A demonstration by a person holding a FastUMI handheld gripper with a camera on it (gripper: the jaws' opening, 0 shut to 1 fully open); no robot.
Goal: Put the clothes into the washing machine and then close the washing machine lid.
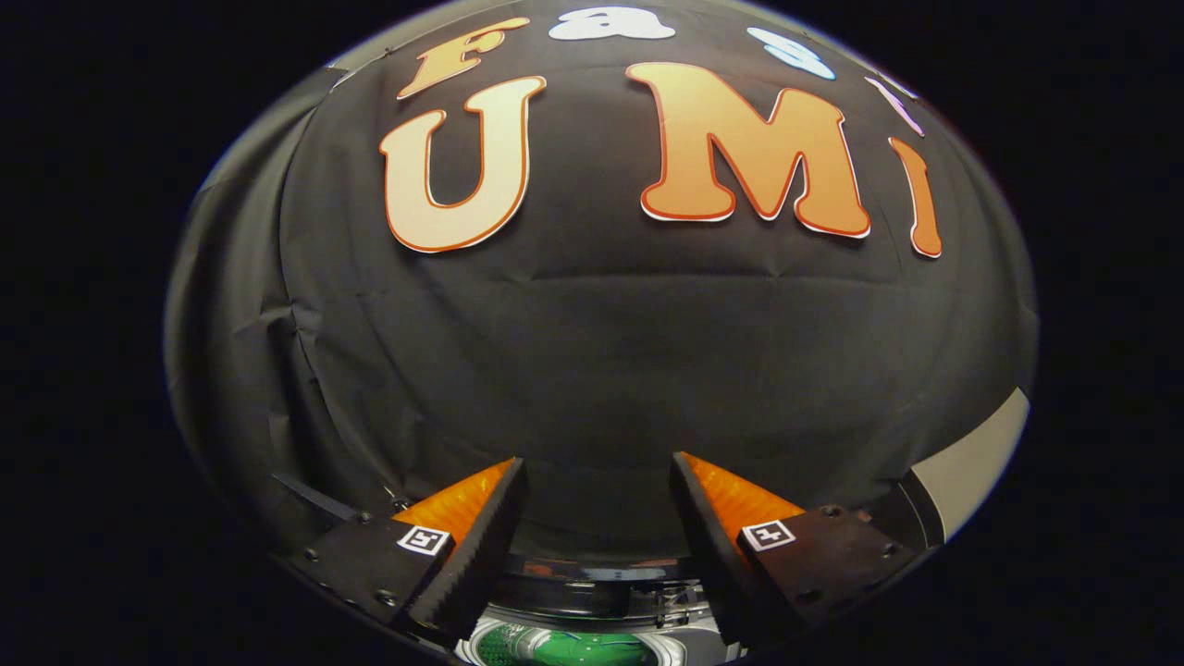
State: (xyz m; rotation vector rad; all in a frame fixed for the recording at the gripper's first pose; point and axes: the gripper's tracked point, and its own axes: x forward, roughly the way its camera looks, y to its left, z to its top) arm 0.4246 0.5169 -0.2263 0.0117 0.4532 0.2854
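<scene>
The tool (599, 472) hangs released above the washer (592, 592), its two fingers (481, 546) spread wide with nothing between them, pointing at the booth's black wall. Below and between the fingers lies the washer's open mouth, with something green (564, 647) in its drum; whether that is the clothes cannot be told. Clothes, being soft, light and limp, would likely sag and trail when lifted, so a pinch on a bunched fold near the middle seems the safest hold. The lid's position cannot be made out.
</scene>
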